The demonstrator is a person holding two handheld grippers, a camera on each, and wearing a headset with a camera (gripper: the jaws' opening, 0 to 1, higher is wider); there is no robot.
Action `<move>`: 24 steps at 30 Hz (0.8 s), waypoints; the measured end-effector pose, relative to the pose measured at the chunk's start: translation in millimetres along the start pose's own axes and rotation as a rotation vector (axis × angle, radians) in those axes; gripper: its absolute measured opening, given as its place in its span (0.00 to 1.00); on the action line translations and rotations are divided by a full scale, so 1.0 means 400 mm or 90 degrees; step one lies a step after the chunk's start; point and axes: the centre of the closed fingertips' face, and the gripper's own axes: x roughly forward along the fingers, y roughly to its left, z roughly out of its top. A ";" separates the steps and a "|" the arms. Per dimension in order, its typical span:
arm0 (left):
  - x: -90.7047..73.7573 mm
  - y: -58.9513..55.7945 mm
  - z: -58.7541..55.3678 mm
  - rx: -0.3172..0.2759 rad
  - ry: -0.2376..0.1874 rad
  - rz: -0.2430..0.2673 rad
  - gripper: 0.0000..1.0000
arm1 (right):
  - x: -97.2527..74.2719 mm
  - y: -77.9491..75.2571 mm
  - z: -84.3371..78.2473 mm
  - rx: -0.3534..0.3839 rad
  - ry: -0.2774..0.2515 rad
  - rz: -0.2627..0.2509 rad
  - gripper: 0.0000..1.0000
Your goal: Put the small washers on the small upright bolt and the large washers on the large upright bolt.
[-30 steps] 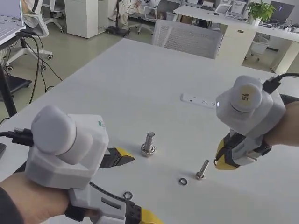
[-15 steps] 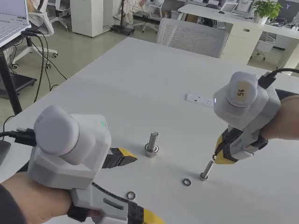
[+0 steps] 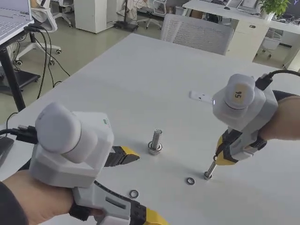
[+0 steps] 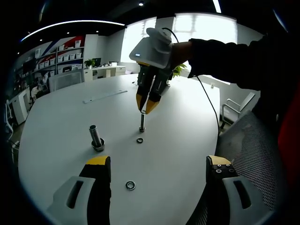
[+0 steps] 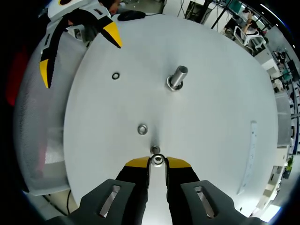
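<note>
- Pinching a held washer [image 5: 158, 160], the right gripper [image 5: 158, 162] sits at bottom centre of the right gripper view. Its jaws are drawn nearly together, with the small ring caught between the yellow tips.
- Small upright bolt [image 3: 208, 169] stands right of centre in the head view, leaning slightly. Its top end meets the right gripper's tips. Cannot tell whether the ring is over the thread.
- Left gripper [image 4: 158, 164] has its jaws spread wide along the bottom of the left gripper view, with nothing gripped.
- Lower washer [image 4: 131, 185] lies flat on the white table [image 4: 187, 136], framed in the gap between those open jaws.
- Middle washer [image 3: 190, 180] lies flat just left of the small bolt's foot, not touching it.
- Large upright bolt [image 3: 155, 142] stands at centre of the head view, well apart from the small bolt. It is wider at the base; cannot tell if a washer sits there.
- White strip [image 3: 201, 97] lies on the table, upper right of centre.
- Mesh chair [image 3: 197, 33] stands at the table's far edge, top of the frame.
</note>
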 end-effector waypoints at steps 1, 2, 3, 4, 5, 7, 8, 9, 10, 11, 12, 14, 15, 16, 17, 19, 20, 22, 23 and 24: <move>0.000 0.000 0.000 0.000 0.001 0.000 0.83 | 0.001 0.000 0.000 -0.001 0.000 0.000 0.14; 0.001 0.001 -0.001 -0.001 0.001 0.000 0.83 | 0.003 0.000 -0.001 0.000 0.000 0.002 0.14; 0.002 0.001 -0.001 -0.001 0.002 0.000 0.83 | 0.004 0.000 -0.001 -0.001 0.000 0.003 0.14; 0.002 0.001 -0.001 -0.001 0.002 0.000 0.83 | 0.005 0.000 -0.001 0.000 0.000 0.004 0.14; 0.003 0.002 -0.001 -0.001 0.002 0.000 0.83 | 0.007 0.000 -0.002 0.000 0.000 0.004 0.14; 0.003 0.003 -0.002 -0.001 0.003 0.001 0.83 | 0.010 -0.001 -0.003 0.001 -0.001 0.006 0.14; 0.003 0.003 -0.002 -0.002 0.002 0.001 0.83 | 0.012 -0.001 -0.004 0.002 -0.001 0.007 0.14; 0.004 0.004 -0.002 -0.002 0.002 0.002 0.83 | 0.014 -0.001 -0.005 0.002 0.001 0.007 0.14; 0.004 0.004 -0.002 -0.002 0.002 0.002 0.83 | 0.015 0.000 -0.006 0.001 0.001 0.008 0.14; 0.004 0.004 -0.002 -0.002 0.002 0.002 0.83 | 0.016 0.000 -0.006 0.001 0.001 0.008 0.14; 0.004 0.004 -0.002 -0.003 0.003 0.002 0.83 | 0.017 -0.001 -0.006 0.002 0.000 0.009 0.14; 0.004 0.005 -0.003 -0.003 0.003 0.003 0.83 | 0.020 -0.001 -0.007 0.002 0.000 0.010 0.14; 0.004 0.005 -0.003 -0.003 0.003 0.003 0.83 | 0.021 -0.002 -0.007 0.002 0.000 0.010 0.14; 0.005 0.005 -0.004 -0.003 0.004 0.003 0.83 | 0.023 -0.001 -0.007 0.002 0.001 0.012 0.14; 0.004 0.005 -0.004 -0.004 0.004 0.004 0.83 | 0.024 -0.001 -0.008 0.002 0.001 0.012 0.14; 0.004 0.006 -0.004 -0.004 0.004 0.004 0.83 | 0.027 0.000 -0.007 0.003 0.001 0.014 0.14; 0.004 0.006 -0.004 -0.005 0.004 0.004 0.83 | 0.028 0.000 -0.008 0.002 0.001 0.015 0.14; 0.005 0.006 -0.005 -0.004 0.005 0.004 0.83 | 0.031 -0.001 -0.009 0.003 0.002 0.015 0.14; 0.006 0.005 -0.005 -0.005 0.006 0.003 0.83 | 0.033 -0.001 -0.010 0.004 0.002 0.017 0.14; 0.006 0.005 -0.005 -0.005 0.006 0.003 0.83 | 0.035 -0.002 -0.010 0.004 0.002 0.016 0.14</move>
